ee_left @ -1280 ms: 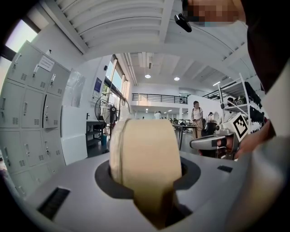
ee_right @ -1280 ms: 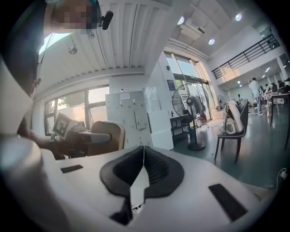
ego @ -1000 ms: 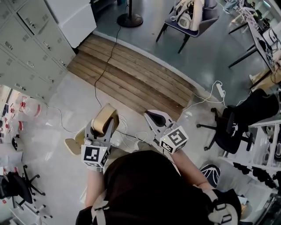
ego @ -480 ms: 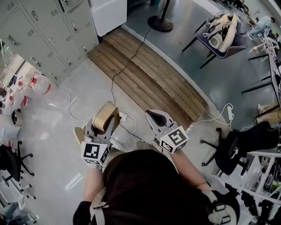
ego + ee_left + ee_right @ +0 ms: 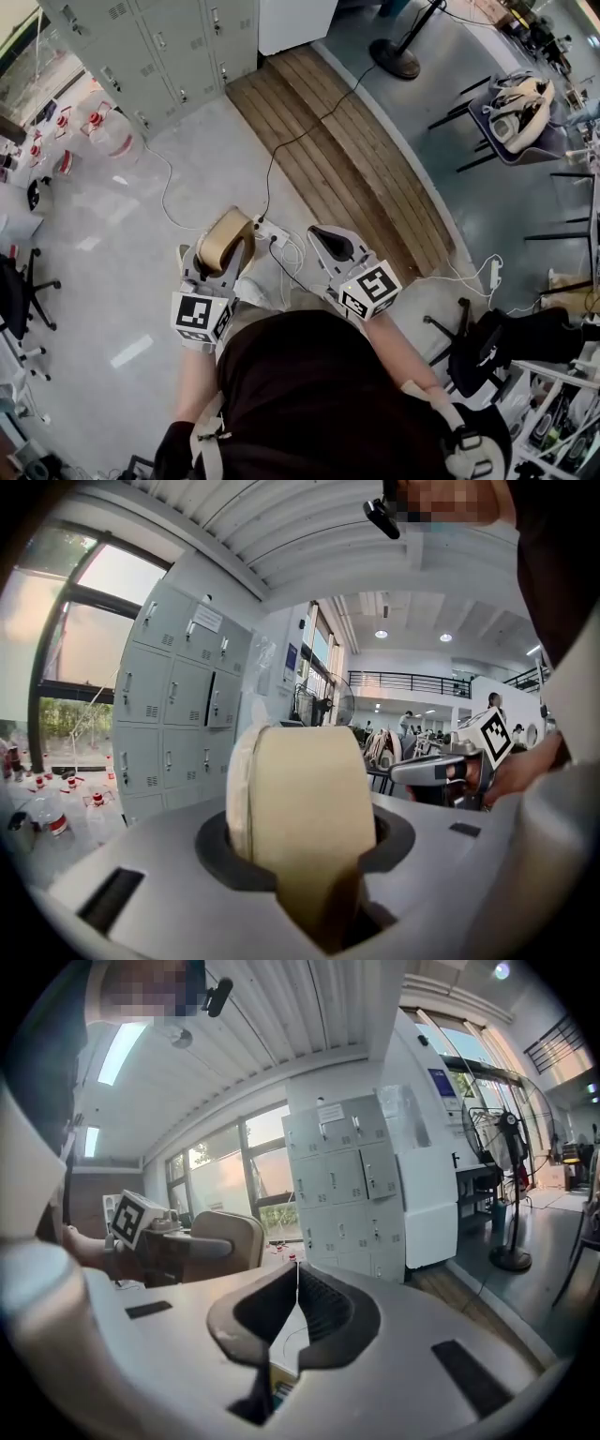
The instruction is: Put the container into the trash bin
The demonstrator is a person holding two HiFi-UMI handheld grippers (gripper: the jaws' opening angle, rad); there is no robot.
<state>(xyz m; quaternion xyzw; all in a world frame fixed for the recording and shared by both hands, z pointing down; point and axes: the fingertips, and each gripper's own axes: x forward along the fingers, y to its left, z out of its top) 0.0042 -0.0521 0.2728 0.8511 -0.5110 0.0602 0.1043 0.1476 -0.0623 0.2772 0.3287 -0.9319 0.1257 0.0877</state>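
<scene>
In the head view a tan, round paper container (image 5: 225, 236) stands on edge between the jaws of my left gripper (image 5: 221, 247), which is shut on it. The left gripper view shows the same container (image 5: 300, 808) filling the gap between the jaws, with both pads against its sides. My right gripper (image 5: 330, 242) is level with the left one and a little to its right. Its jaws meet tip to tip (image 5: 295, 1299) with nothing between them. Both grippers are carried above the floor in front of the person. No trash bin shows in any view.
Grey lockers (image 5: 159, 47) stand at the upper left beside a wooden plank platform (image 5: 347, 159). A cable and power strip (image 5: 269, 231) lie on the floor just ahead. Water bottles (image 5: 108, 141) sit at the left, office chairs (image 5: 487, 347) at the right, and a fan base (image 5: 396, 58) far ahead.
The person has walked and turned: lockers and wooden platform have slid rightward in the head view. Both grippers keep their pose, the left still on the container.
</scene>
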